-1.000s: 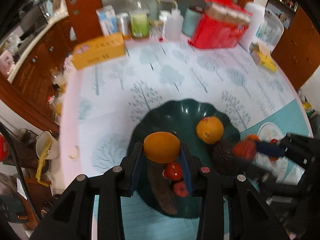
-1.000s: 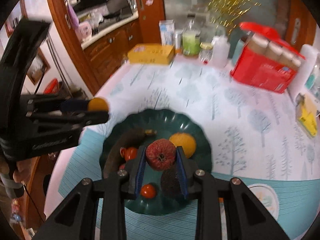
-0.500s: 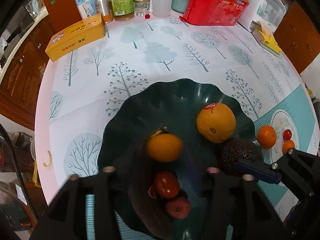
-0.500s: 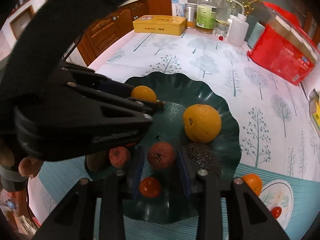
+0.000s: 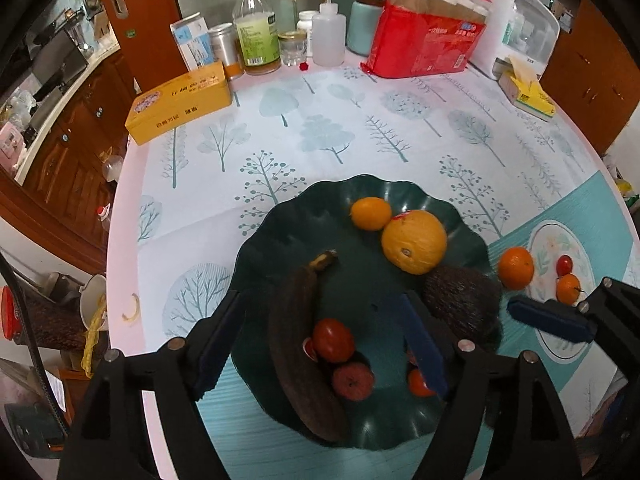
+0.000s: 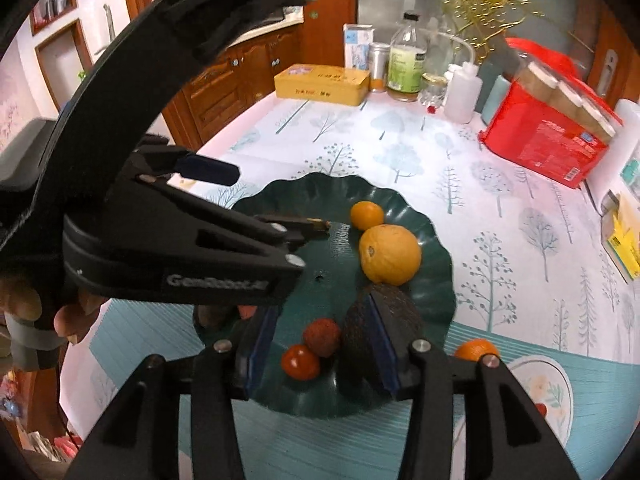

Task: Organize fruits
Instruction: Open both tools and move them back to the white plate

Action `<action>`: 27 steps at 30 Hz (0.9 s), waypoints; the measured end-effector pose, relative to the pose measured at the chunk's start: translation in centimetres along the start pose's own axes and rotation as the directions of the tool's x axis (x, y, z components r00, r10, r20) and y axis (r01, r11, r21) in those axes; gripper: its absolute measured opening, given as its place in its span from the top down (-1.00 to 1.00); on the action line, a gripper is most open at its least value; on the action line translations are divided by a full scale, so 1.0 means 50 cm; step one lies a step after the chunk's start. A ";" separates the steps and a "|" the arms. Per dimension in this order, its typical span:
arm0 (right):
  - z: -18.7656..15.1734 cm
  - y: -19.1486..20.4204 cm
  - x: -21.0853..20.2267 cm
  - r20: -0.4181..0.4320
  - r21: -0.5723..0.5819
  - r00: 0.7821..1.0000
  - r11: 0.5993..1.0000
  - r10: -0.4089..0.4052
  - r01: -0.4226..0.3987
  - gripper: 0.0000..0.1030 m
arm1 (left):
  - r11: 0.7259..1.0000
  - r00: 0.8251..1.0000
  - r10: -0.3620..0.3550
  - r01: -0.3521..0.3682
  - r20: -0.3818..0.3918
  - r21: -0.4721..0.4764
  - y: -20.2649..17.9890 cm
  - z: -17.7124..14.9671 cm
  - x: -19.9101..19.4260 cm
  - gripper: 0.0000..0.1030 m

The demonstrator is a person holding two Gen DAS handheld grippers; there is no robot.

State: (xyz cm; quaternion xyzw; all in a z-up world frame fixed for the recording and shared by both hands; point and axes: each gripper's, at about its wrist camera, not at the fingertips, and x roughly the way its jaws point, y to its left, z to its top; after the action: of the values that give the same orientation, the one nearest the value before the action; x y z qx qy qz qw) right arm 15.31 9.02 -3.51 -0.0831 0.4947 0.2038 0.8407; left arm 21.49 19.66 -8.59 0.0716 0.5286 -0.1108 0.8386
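Note:
A dark green scalloped bowl (image 5: 280,220) (image 6: 320,188) holds a large orange (image 5: 414,241) (image 6: 390,255), a small orange (image 5: 371,213) (image 6: 367,216) touching it, an avocado (image 5: 460,300) (image 6: 360,332), a blackened banana (image 5: 304,344), tomatoes (image 5: 333,340) (image 6: 300,361) and a rough red fruit (image 5: 353,381) (image 6: 322,337). My left gripper (image 5: 320,344) hangs over the banana and tomato, jaws opening, gripping nothing. My right gripper (image 6: 320,348) straddles the rough red fruit, jaws opening, pads off it. The right gripper's right finger covers part of the avocado.
A tangerine (image 5: 516,268) (image 6: 476,350) lies beside a small plate (image 5: 560,332) holding a cherry tomato (image 5: 565,265) and a small orange (image 5: 568,289). At the back stand a yellow box (image 5: 180,102), bottles (image 5: 258,36) and a red package (image 5: 424,36). The table edge runs left.
My left gripper let go of the small orange, which now rests against the large orange. My right gripper let go of the rough red fruit, now in the bowl. Both jaws widened.

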 end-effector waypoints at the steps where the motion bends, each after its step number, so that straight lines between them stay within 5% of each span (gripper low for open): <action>1: -0.003 -0.005 -0.008 0.007 0.008 1.000 1.000 -0.002 0.002 0.10 | 1.000 1.000 0.000 0.000 0.004 0.004 -0.005 -0.003 -0.006 -0.51; 15: -0.115 -0.118 -0.139 0.051 0.178 0.995 0.981 -0.084 0.074 0.10 | 0.987 0.994 -0.048 0.033 0.094 0.155 -0.176 -0.012 -0.114 -0.60; 27: -0.200 -0.261 -0.228 0.059 0.328 0.980 0.931 -0.189 0.160 0.10 | 0.954 0.994 -0.083 0.061 0.065 0.293 -0.330 0.010 -0.081 -0.60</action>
State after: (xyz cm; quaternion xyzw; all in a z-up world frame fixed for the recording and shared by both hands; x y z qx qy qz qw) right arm 8.02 -9.15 0.58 0.0205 0.4740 0.0484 0.8790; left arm 15.92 4.06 -4.77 0.1702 0.4765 -0.2204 0.8339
